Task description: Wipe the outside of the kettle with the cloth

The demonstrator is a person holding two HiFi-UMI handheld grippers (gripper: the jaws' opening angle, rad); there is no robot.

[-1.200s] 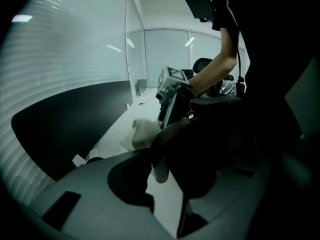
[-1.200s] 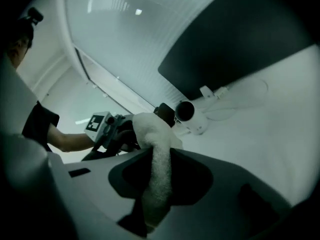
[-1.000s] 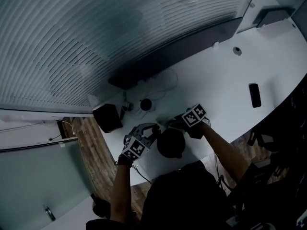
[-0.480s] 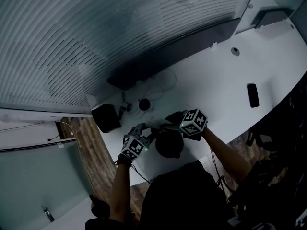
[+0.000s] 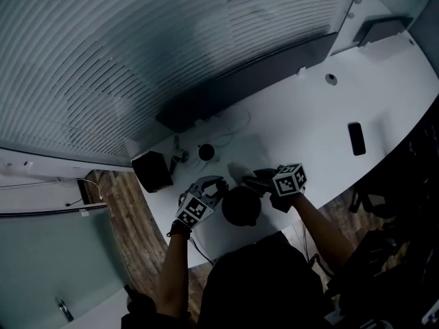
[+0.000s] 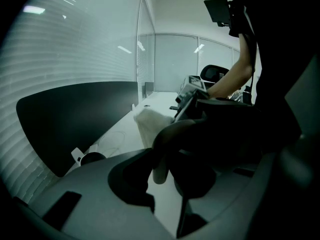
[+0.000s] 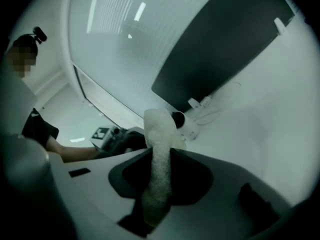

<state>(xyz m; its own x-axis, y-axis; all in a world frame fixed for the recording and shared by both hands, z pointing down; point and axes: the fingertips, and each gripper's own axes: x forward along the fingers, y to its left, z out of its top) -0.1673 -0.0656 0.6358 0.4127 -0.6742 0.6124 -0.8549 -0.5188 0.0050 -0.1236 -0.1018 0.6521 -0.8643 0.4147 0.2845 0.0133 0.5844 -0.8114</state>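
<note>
White desk (image 5: 322, 125) under ribbed glass, black kettle (image 5: 242, 206) at near edge, handle between left gripper (image 5: 214, 186) jaws just tightened onto it; right gripper (image 5: 252, 179), pinching pale cloth (image 7: 159, 149), newly drawn off kettle's top toward its right flank, probably for another wiping pass.

A white curved table (image 5: 322, 125) fills the middle of the head view. Along the table's far edge runs a long dark panel (image 5: 254, 81), and behind that hangs a wide slatted blind (image 5: 137, 46). At the table's left end sits a black box (image 5: 152, 171). Near it stands a small round object with a dark top (image 5: 206, 151), and a thin white cable (image 5: 233, 125) loops over the surface just beside that. Toward the table's right end lies a dark phone (image 5: 356, 138), well apart from a small round grommet (image 5: 331, 79) nearer the panel. Below the table's left end, wooden flooring (image 5: 130, 232) shows.
</note>
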